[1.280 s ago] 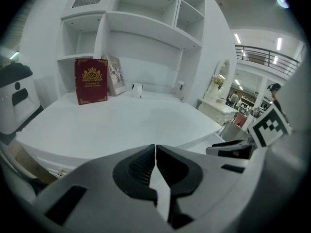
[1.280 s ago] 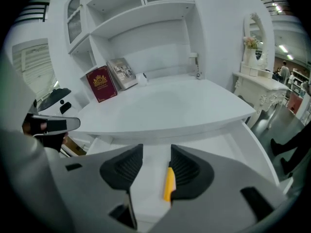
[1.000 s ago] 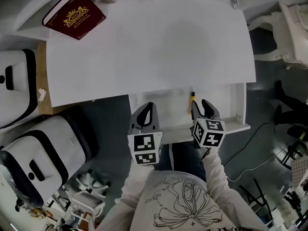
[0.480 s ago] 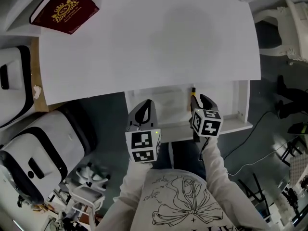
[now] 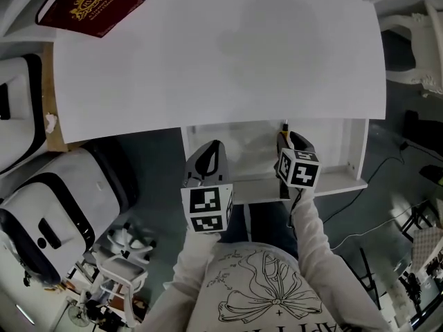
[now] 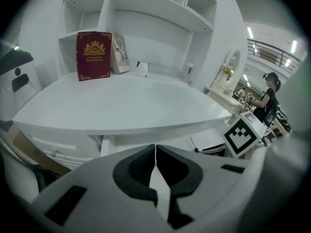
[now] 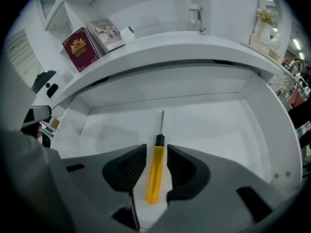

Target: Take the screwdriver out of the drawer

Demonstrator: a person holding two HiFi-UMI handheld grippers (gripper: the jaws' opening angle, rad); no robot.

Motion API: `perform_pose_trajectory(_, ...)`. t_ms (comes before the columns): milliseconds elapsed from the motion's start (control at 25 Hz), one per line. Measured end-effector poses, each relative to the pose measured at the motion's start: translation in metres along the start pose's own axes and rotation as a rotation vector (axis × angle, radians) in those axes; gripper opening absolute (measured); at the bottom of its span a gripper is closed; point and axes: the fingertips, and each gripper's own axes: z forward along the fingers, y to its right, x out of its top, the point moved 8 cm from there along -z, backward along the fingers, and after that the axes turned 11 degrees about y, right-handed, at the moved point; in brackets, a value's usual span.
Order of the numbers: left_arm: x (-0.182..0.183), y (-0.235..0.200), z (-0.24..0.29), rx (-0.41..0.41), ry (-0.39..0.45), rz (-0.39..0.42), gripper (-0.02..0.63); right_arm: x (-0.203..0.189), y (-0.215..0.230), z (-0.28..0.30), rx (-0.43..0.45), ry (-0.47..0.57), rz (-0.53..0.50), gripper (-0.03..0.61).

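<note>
The screwdriver (image 7: pixel 156 168) lies flat on the floor of the open drawer (image 7: pixel 214 125). Its yellow handle is toward me and its thin metal shaft points away, toward the drawer's back wall. My right gripper (image 7: pixel 155 152) is tipped steeply down over it, and the handle sits in the gap between my two jaws. Those jaws are closing. A thin strip of white drawer floor shows on each side of the handle, so my dark ribbed pads (image 7: pixel 127 166) are not pressing on it.

From the head view, the drawer (image 5: pixel 332 182) stands pulled out below the front edge of the white desk (image 5: pixel 221 47). The screwdriver (image 5: pixel 283 129) is in its right half, with the tip close under the desk edge, and my right gripper (image 5: pixel 291 144) is directly over the handle. My left gripper (image 5: pixel 210 156) hangs over the left front part of the drawer, well apart from the tool. In the left gripper view, the left gripper (image 6: pixel 155 152) has its jaws together with nothing between them. A dark red book (image 5: pixel 90 2) lies at the far left corner of the desk.
</note>
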Motion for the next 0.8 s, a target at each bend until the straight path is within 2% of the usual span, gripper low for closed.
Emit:
perform_pose_trajectory(240, -0.009, -0.004, 0.001, 0.014, -0.014, -0.019, 0.011, -0.005, 0.002, 0.013, -0.008, -0.028, 0.004, 0.121)
perform_pose_trajectory(440, -0.013, -0.005, 0.001, 0.019, -0.020, -0.030, 0.011, -0.008, 0.003, 0.016, -0.045, -0.029, -0.006, 0.083)
perform_pose_trajectory(800, -0.011, -0.004, -0.005, 0.022, -0.005, -0.035, 0.011, -0.005, 0.004, 0.013, -0.045, -0.053, -0.037, 0.077)
